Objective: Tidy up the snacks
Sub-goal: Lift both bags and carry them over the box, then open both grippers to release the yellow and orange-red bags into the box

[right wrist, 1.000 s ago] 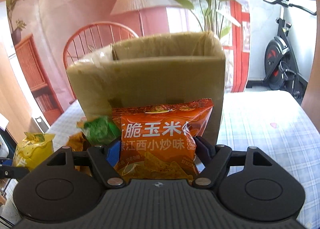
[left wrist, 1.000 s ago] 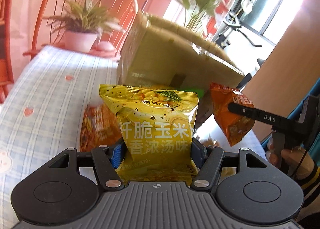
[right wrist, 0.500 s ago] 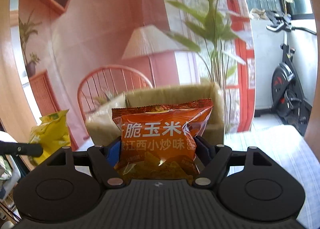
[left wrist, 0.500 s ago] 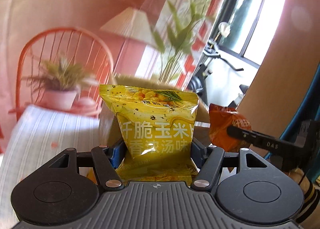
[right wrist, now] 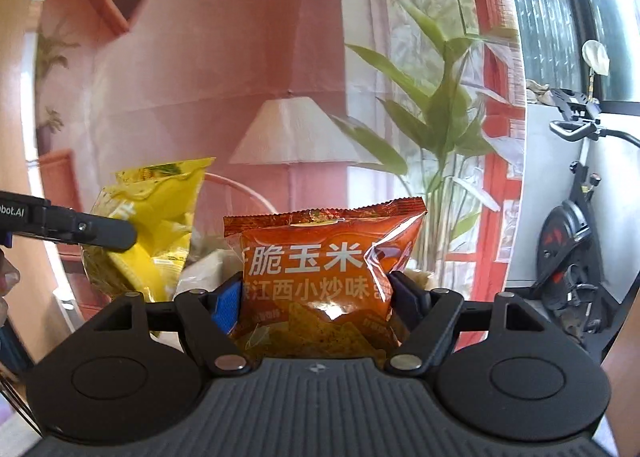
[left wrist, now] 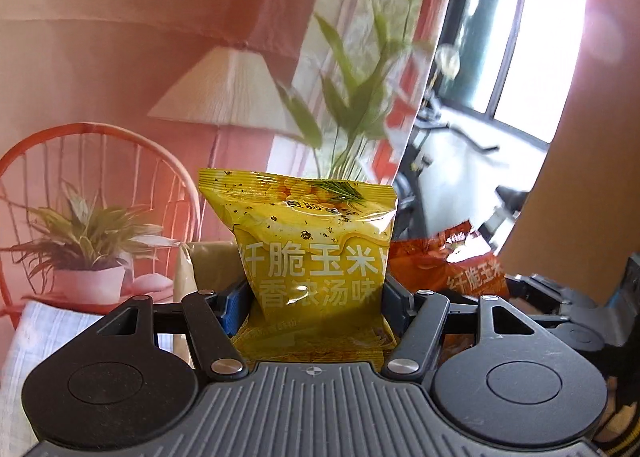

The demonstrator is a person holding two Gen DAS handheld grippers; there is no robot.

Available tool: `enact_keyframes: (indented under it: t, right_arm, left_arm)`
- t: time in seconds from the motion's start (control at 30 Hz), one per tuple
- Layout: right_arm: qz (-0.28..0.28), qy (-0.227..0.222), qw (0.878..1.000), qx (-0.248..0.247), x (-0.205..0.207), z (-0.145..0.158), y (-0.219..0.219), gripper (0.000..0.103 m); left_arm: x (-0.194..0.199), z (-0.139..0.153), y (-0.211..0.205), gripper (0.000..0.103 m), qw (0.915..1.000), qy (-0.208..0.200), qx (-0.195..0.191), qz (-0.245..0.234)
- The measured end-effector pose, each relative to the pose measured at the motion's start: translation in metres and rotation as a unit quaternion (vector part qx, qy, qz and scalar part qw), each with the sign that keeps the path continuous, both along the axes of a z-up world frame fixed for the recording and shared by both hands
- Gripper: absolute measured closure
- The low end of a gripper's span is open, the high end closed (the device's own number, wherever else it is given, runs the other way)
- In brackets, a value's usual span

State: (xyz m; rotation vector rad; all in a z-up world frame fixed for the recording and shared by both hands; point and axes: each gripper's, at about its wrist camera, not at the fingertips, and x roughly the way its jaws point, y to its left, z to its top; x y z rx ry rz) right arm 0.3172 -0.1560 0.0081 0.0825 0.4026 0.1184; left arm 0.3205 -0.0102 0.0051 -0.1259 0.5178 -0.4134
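In the left wrist view my left gripper [left wrist: 314, 293] is shut on a yellow snack bag [left wrist: 308, 249] that stands upright between its pads. To its right the orange snack bag [left wrist: 452, 265] shows partly. In the right wrist view my right gripper [right wrist: 316, 297] is shut on that orange snack bag [right wrist: 320, 261], also upright. At the left of that view the yellow snack bag [right wrist: 148, 225] hangs in the left gripper's black finger [right wrist: 80, 229]. The top of the cardboard box [left wrist: 204, 261] peeks out behind the yellow bag; the box's rim [right wrist: 208, 269] is barely visible.
A checked tablecloth [left wrist: 36, 333] shows at the lower left. Behind it are a potted plant [left wrist: 84, 253] and an orange chair [left wrist: 100, 137]. A floor lamp [right wrist: 296, 133], a tall leafy plant [right wrist: 440, 105] and an exercise bike [right wrist: 576, 237] stand farther back.
Both grippers have risen with their bags still held. The box and table have dropped almost out of view, and the two bags have come closer together.
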Motion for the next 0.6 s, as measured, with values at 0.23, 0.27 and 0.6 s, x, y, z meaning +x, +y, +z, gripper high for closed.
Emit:
enact_keyframes:
  t: [0.23,0.27,0.6]
  right_arm:
    - [-0.016,0.032,0.999,-0.017,0.038,-0.026,-0.002,0.026]
    - [-0.019,0.038,0.999,-0.017,0.043,-0.030,-0.002,0.026]
    - [-0.029,0.069,0.997,-0.010,0.060,-0.051,-0.008,0.026]
  left_arm:
    - [0.051,-0.027,-0.016,0.034,0.9978,0.045,0.049,0.007]
    - [0.055,-0.030,-0.016,0.034,0.9975,0.051,0.049,0.007]
    - [0.073,-0.043,-0.019,0.033,0.9958,0.071,0.058,0.003]
